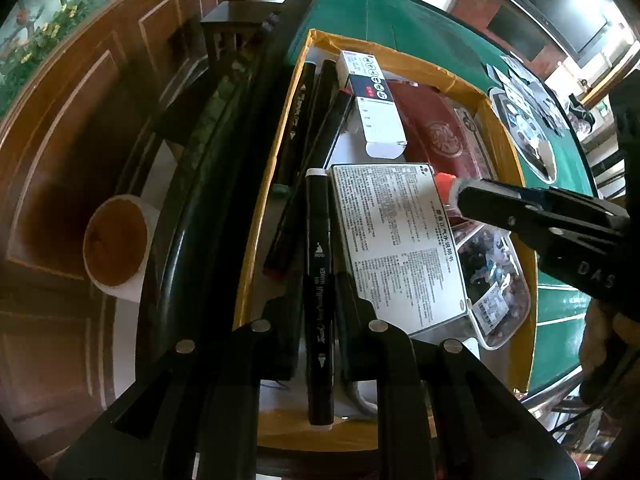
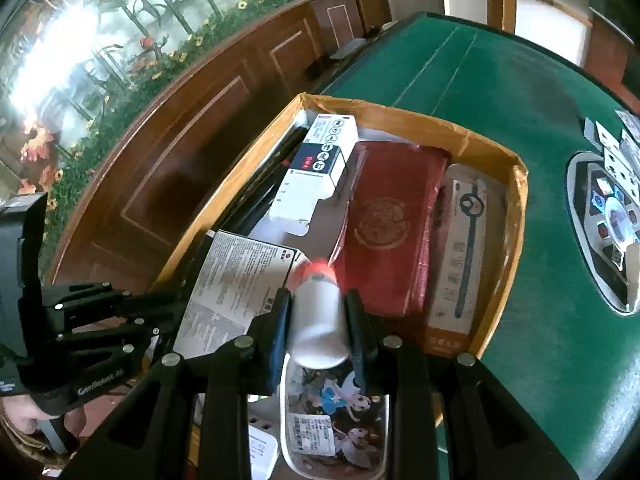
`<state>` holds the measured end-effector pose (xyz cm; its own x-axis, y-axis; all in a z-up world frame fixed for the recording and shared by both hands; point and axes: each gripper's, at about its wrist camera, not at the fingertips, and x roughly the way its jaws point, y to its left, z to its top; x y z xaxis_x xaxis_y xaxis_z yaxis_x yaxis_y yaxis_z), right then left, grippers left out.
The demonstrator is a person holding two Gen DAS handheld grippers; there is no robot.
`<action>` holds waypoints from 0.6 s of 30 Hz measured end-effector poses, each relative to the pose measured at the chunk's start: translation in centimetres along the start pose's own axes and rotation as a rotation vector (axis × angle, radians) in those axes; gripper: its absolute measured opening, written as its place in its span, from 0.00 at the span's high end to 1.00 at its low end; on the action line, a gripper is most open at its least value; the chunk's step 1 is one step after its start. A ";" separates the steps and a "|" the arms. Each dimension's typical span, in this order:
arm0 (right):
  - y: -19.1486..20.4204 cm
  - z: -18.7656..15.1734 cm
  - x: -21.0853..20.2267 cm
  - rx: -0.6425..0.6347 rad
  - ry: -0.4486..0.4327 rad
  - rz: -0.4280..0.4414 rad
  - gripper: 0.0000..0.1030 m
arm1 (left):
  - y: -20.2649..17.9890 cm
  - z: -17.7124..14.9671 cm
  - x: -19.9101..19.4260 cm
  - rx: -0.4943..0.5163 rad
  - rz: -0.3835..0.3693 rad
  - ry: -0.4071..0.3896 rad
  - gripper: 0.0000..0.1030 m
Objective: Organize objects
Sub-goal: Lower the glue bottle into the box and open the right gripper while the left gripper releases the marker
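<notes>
My left gripper (image 1: 320, 304) hangs over the left side of a cardboard box (image 1: 308, 40), shut on a black marker (image 1: 319, 248) that lies lengthwise between its fingers. Several more black markers (image 1: 316, 120) lie along the box's left wall. In the right wrist view, my right gripper (image 2: 316, 300) is shut on a white bottle with an orange-red cap (image 2: 318, 316), held above the near part of the box (image 2: 400, 114). The left wrist view shows the same bottle (image 1: 446, 184) over a printed white sheet (image 1: 396, 232). The left gripper (image 2: 172, 312) shows at the left of the right wrist view.
The box also holds a white and black carton (image 2: 316, 168), a red case (image 2: 388, 224), a watch-strap pack (image 2: 460, 248) and a clear tray with a cartoon picture (image 2: 336, 412). It sits on a green felt table (image 2: 540, 100) with a dial panel and cards (image 2: 608, 208). Wooden panelling (image 2: 180, 168) runs along the left.
</notes>
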<state>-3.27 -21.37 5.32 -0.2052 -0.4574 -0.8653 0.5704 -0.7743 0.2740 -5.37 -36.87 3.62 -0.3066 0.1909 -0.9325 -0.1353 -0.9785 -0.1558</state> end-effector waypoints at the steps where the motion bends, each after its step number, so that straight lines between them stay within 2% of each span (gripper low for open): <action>1: 0.0 0.0 0.0 0.001 0.002 0.001 0.74 | -0.1 0.0 -0.1 -0.003 0.002 -0.001 0.84; 3: 0.0 -0.1 0.0 0.009 0.000 0.013 0.74 | -0.1 -0.1 -0.3 -0.009 0.016 -0.014 0.73; 4: 0.0 -0.2 -0.1 0.015 0.001 0.020 0.74 | -0.1 -0.1 -0.5 -0.012 0.029 -0.022 0.60; 7: -0.5 -0.5 -0.7 0.042 -0.006 0.052 0.74 | 0.3 -0.2 -1.4 -0.030 0.005 -0.051 0.51; 8: -0.8 -0.7 -1.0 0.058 -0.013 0.063 0.74 | 0.4 -0.3 -2.0 -0.035 -0.001 -0.067 0.37; 10: -1.4 -0.9 -1.7 0.097 -0.024 0.081 0.69 | 0.2 -0.3 -2.8 -0.022 0.064 -0.098 0.11; 12: -1.9 -1.5 -2.8 0.132 -0.045 0.093 0.54 | -0.4 -0.5 -4.1 0.011 0.083 -0.139 0.11; 14: -2.3 -2.0 -3.9 0.152 -0.071 0.098 0.32 | -1.1 -0.8 -5.1 0.033 0.087 -0.167 0.11; 16: -2.6 -2.6 -5.1 0.167 -0.098 0.098 0.21 | -1.6 -0.8 -5.6 0.043 0.113 -0.173 0.11; 18: -2.8 -3.1 -6.0 0.176 -0.117 0.088 0.21 | -2.0 -0.8 -6.0 0.030 0.113 -0.164 0.11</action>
<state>-1.13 -15.09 8.44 -0.2579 -0.5662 -0.7829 0.4446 -0.7889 0.4241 -2.55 -36.10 9.26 -0.4702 0.0926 -0.8777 -0.1183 -0.9921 -0.0413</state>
